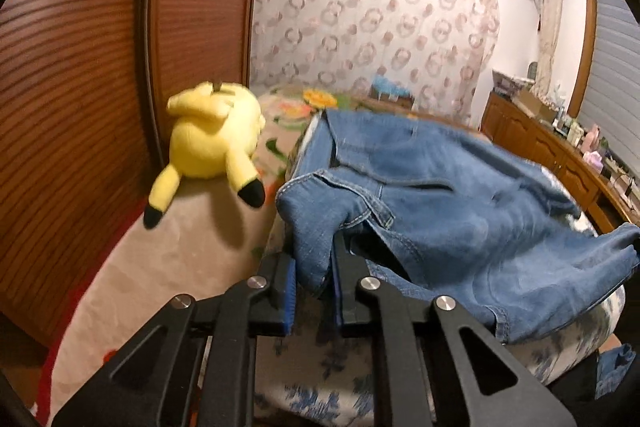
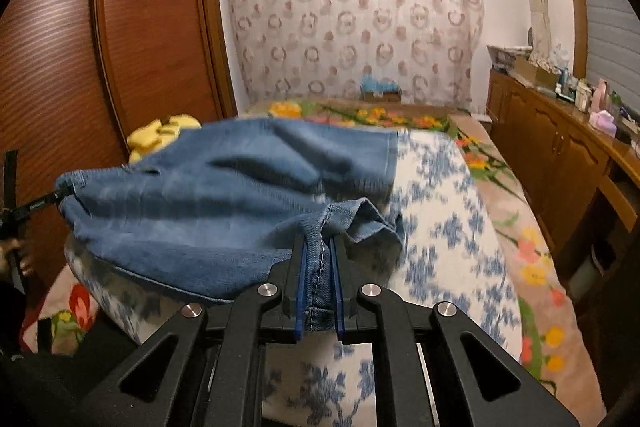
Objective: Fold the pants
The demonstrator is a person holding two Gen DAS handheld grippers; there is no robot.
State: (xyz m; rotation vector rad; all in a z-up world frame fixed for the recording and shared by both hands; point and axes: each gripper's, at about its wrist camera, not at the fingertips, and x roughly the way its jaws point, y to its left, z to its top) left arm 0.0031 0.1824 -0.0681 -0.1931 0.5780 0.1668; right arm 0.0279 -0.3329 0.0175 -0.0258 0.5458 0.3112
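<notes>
the pants (image 1: pixel 460 187) are clamped at two near edges by the left gripper (image 1: pixel 314 267) and right gripper (image 2: pixel 320 267); both should be lifted evenly so the fold is kept square.

The pants (image 1: pixel 460 195) are blue denim, matt and slightly faded, with stitched seams. The left gripper (image 1: pixel 314 267) and right gripper (image 2: pixel 319 267) are matt black plastic with shiny round metal pins and blue pads. The plush toy (image 1: pixel 212 143) is soft yellow fleece with black tips. The wardrobe (image 1: pixel 80 67) is reddish-brown wood, ribbed and semi-glossy. The curtain (image 2: pixel 352 19) is thin patterned cloth. The bed cover (image 2: pixel 440 227) is printed white-and-blue fabric, matt. The sideboard (image 2: pixel 540 147) is varnished wood with a sheen.
</notes>
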